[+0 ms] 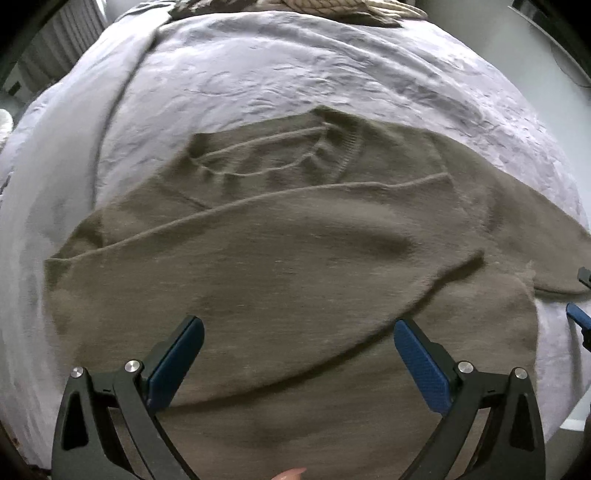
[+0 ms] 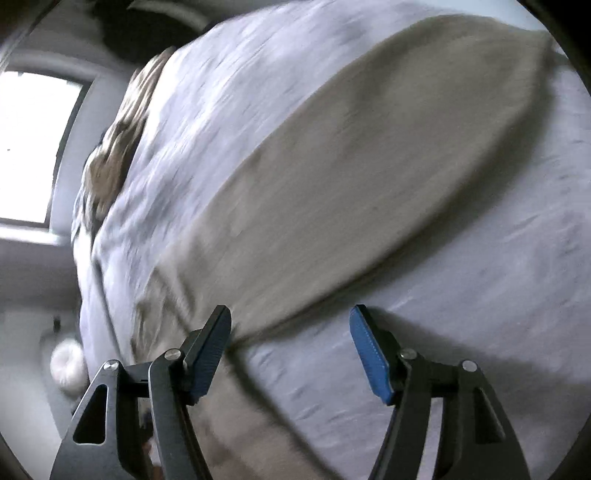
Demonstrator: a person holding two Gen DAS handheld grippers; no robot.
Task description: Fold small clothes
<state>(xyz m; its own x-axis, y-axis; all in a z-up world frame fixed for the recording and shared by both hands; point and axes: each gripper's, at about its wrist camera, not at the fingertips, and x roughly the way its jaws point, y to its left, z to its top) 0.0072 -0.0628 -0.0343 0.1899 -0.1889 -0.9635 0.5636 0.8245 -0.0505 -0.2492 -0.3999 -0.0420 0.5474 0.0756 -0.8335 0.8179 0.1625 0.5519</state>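
Observation:
An olive-brown knit sweater [image 1: 295,258] lies spread on the pale lilac bedspread [image 1: 258,74], neckline at the far side, one sleeve folded across its body. My left gripper [image 1: 298,326] hovers open and empty over the sweater's lower body. In the right wrist view a long sleeve of the sweater [image 2: 369,166] stretches across the bedspread [image 2: 480,295]. My right gripper [image 2: 290,317] is open and empty, just above the sleeve's near edge; the view is blurred. The right gripper's blue fingertips [image 1: 578,317] show at the left wrist view's right edge.
A patterned brown and cream blanket [image 1: 332,9] lies at the far end of the bed, also in the right wrist view [image 2: 118,147]. A bright window [image 2: 33,147] and a white round object [image 2: 68,365] on the floor are left of the bed.

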